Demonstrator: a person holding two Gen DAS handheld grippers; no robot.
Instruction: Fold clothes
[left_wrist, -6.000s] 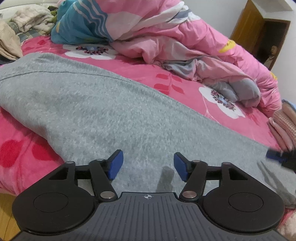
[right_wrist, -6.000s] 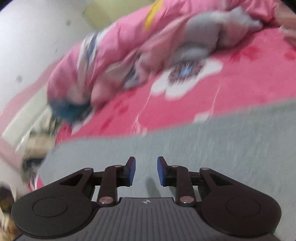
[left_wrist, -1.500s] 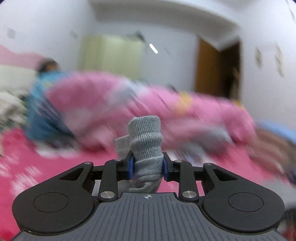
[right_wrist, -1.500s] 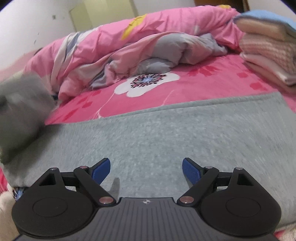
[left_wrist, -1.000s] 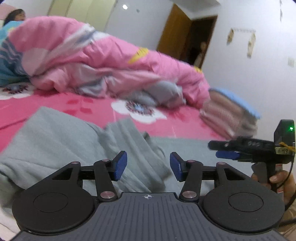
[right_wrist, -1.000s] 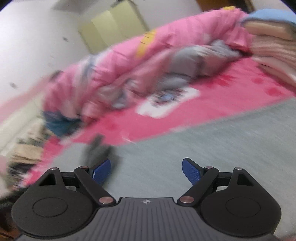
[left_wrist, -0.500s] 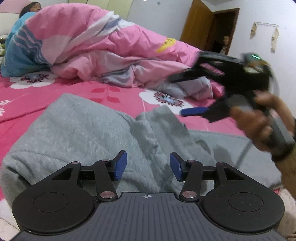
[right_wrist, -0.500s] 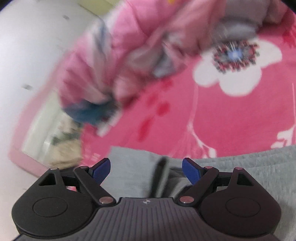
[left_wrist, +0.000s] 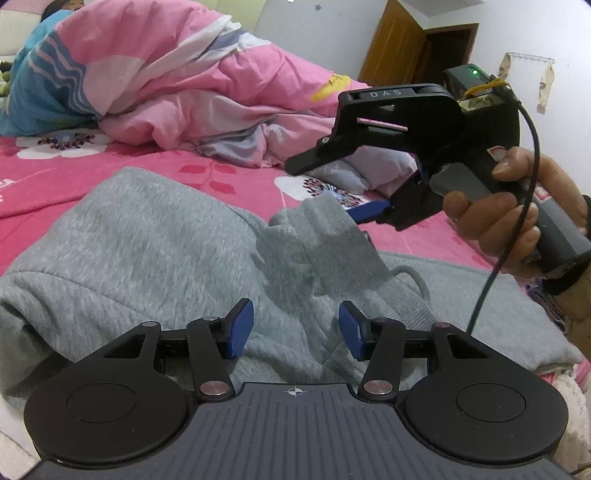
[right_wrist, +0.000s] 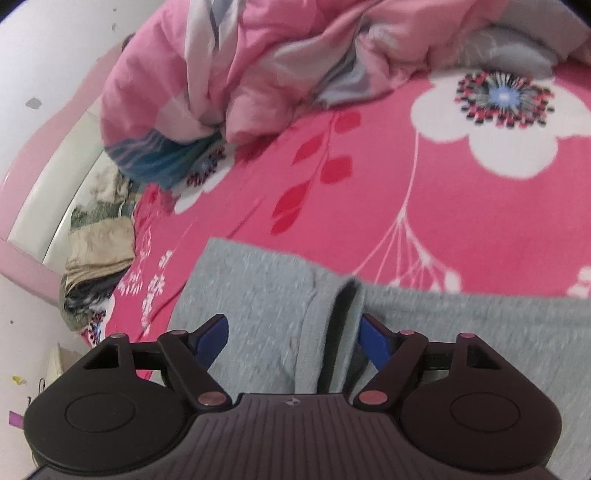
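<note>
While its jaws close empty, right gripper (right_wrist: 290, 339) over one grey garment (right_wrist: 258, 314), left gripper (left_wrist: 295, 328) half-open

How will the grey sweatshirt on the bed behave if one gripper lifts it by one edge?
The grey sweatshirt will probably sag and drape, since it already lies in soft folds and bumps. It looks like thick knit, so likely somewhat heavy for one pinch. The fuzzy surface should not slip much on the pink bedsheet.
</note>
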